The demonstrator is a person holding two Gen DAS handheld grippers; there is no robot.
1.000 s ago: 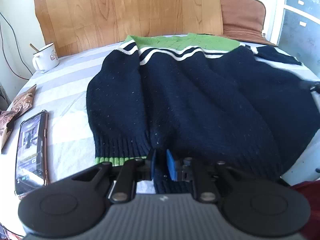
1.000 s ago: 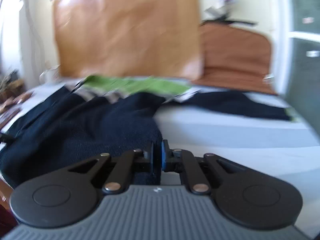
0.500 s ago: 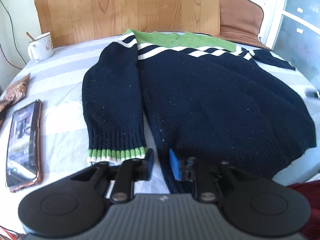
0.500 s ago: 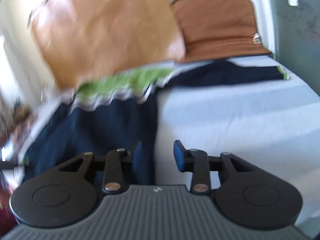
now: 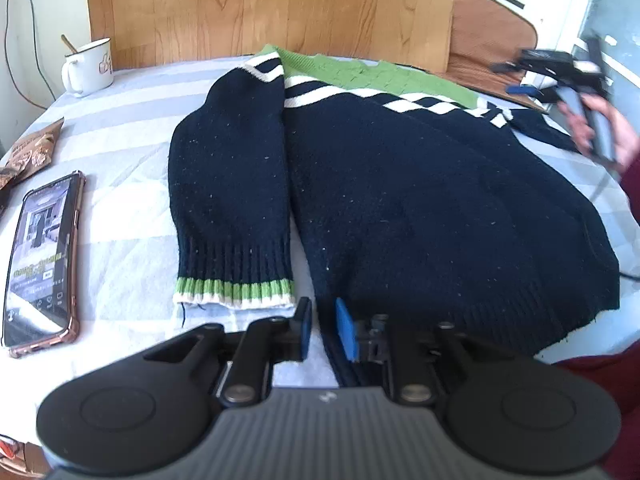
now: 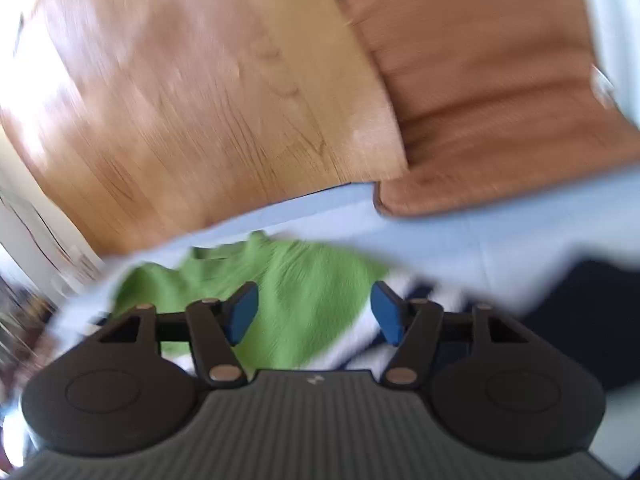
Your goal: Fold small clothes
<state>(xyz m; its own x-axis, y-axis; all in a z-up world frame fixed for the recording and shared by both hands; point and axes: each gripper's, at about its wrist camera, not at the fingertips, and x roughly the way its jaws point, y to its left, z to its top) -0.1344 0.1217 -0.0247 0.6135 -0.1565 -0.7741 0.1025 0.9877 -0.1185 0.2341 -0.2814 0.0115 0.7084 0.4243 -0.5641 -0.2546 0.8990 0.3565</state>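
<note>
A navy knit sweater (image 5: 420,200) with a green yoke and white stripes lies flat on the striped sheet (image 5: 120,128). Its left sleeve (image 5: 228,184) runs along the body, green-striped cuff (image 5: 234,290) towards me. My left gripper (image 5: 324,328) hovers at the near hem. Its jaws are closing with a narrow gap left, and the hem's edge lies beside the right pad, not pinched. My right gripper (image 6: 314,316) is over the green yoke (image 6: 304,280) at the far collar, jaws opening wide with nothing between them. A hand holds it at the far right in the left wrist view (image 5: 532,80).
A white mug (image 5: 90,66) stands at the far left. A phone (image 5: 40,256) and a snack packet (image 5: 28,156) lie along the left edge. A wooden board (image 5: 260,8) and a brown cushion (image 5: 492,40) back the bed. A dark red sleeve (image 5: 632,184) enters at the right.
My right gripper let go at the sweater's right side, swung to the far collar and opened. The sweater settled flat. The left jaws parted slightly at the hem.
</note>
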